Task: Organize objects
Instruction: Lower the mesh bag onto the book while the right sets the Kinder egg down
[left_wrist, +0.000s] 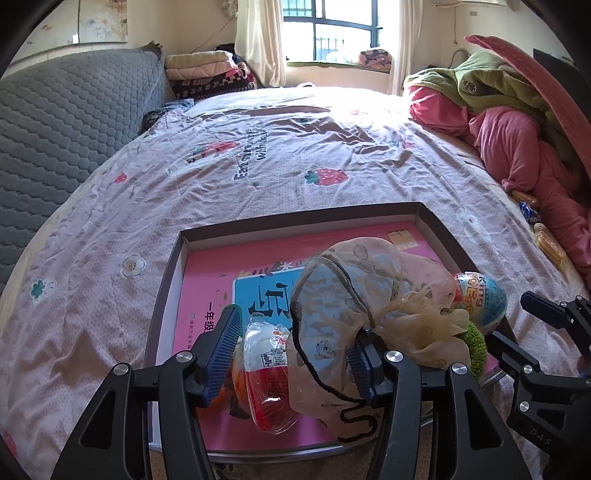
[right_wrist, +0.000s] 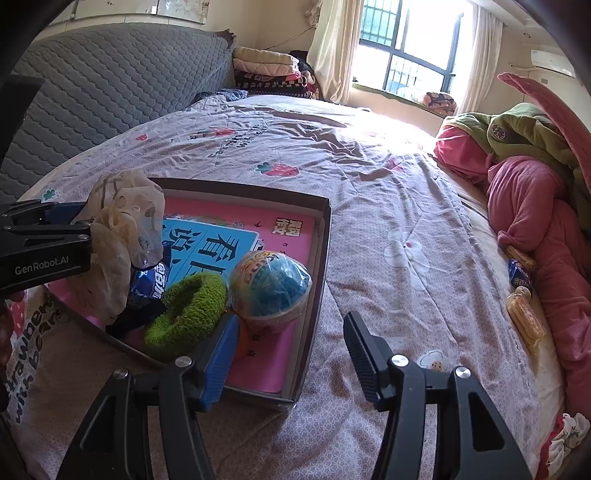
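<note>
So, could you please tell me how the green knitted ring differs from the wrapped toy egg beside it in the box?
The knitted ring is fuzzy, all green and lies flat with a hollow middle; the toy egg is smooth, blue and printed, rounded and sealed in clear film. Both rest on the pink book in the box.

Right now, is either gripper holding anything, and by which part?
Nothing is held. The left gripper stands open around the tan plastic bag lying in the box; the right gripper is open and empty.
</note>
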